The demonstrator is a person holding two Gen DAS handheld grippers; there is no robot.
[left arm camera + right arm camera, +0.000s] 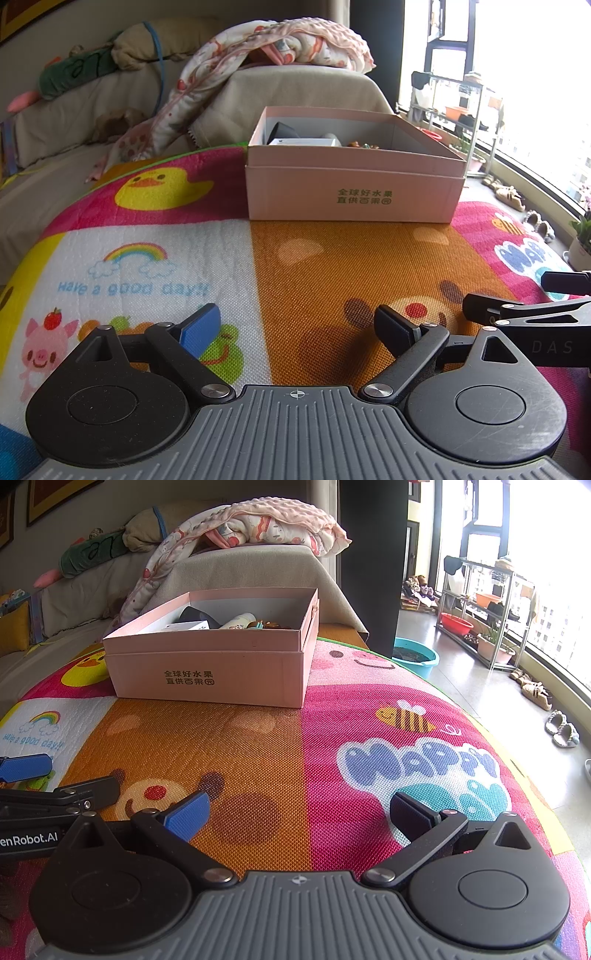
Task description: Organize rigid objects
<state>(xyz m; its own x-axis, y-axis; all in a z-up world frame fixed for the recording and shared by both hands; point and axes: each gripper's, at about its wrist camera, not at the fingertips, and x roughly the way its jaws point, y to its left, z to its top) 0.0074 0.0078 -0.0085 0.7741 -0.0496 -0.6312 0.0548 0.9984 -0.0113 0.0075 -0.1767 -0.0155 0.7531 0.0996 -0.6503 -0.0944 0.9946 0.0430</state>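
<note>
A pink cardboard box [351, 192] [210, 675] with green print stands at the far side of a colourful play mat [314, 266] [258, 746]. Inside it lie a dark object [282, 131] [197, 614], a white box [299, 141] [184, 626], a white bottle [240, 621] and small brown items [360, 145] [271, 624]. My left gripper [295, 326] is open and empty, low over the mat, well short of the box. My right gripper [301, 812] is open and empty too, beside the left gripper [55, 794], whose fingers enter at the left edge. The right gripper [524, 314] shows at the right edge.
A sofa [74, 110] with plush toys and a draped blanket [280, 40] rises behind the mat. To the right are a tiled floor, a teal basin [415, 657], a metal rack [480, 613], shoes [532, 690] and bright windows.
</note>
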